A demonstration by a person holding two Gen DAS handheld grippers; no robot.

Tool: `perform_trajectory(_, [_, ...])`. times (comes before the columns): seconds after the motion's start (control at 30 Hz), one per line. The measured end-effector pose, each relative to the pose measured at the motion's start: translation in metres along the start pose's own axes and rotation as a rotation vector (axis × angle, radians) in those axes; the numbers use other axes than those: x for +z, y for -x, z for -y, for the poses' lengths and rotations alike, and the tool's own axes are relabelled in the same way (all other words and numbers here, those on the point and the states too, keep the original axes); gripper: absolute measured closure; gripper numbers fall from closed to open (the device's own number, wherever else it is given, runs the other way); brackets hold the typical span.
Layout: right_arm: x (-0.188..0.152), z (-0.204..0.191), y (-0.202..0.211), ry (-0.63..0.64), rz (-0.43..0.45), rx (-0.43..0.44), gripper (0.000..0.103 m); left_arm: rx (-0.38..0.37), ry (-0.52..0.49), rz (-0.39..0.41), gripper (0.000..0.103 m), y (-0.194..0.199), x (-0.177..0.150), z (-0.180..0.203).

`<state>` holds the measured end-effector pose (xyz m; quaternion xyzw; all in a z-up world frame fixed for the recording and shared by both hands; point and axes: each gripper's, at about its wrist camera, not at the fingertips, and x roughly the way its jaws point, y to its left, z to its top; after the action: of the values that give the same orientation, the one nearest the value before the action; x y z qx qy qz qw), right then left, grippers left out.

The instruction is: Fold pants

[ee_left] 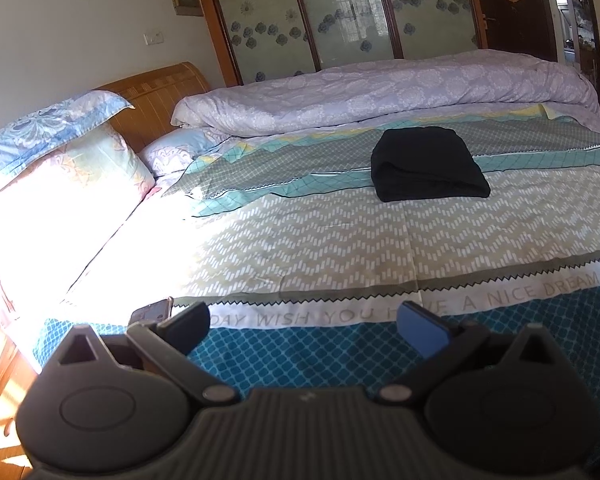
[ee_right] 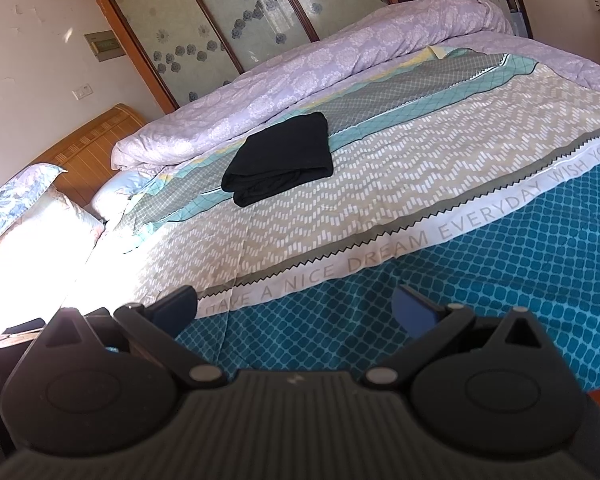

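The black pants [ee_left: 428,164] lie folded into a compact rectangle on the patterned bedspread [ee_left: 300,248], toward the far side of the bed. They also show in the right wrist view [ee_right: 280,160]. My left gripper [ee_left: 304,326] is open and empty, held over the near blue edge of the bed, well short of the pants. My right gripper [ee_right: 296,310] is open and empty too, over the same near edge, apart from the pants.
A rolled lilac quilt [ee_left: 380,92] lies along the far side of the bed. Pillows [ee_left: 60,168] lean against the wooden headboard [ee_left: 160,96] at the left. A phone [ee_left: 152,312] lies by the near left edge. A wardrobe with glass doors [ee_left: 340,12] stands behind.
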<state>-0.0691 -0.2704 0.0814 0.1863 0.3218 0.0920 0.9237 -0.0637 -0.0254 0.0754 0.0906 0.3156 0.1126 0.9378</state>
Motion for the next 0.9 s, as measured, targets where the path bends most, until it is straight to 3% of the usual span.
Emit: perform_trajectory(0.9, [-0.0007, -0.0004, 0.0003, -0.006, 0.001, -0.005, 0.0, 0.029, -0.025, -0.021, 0.0, -0.0009, -0.0011, 0.0011])
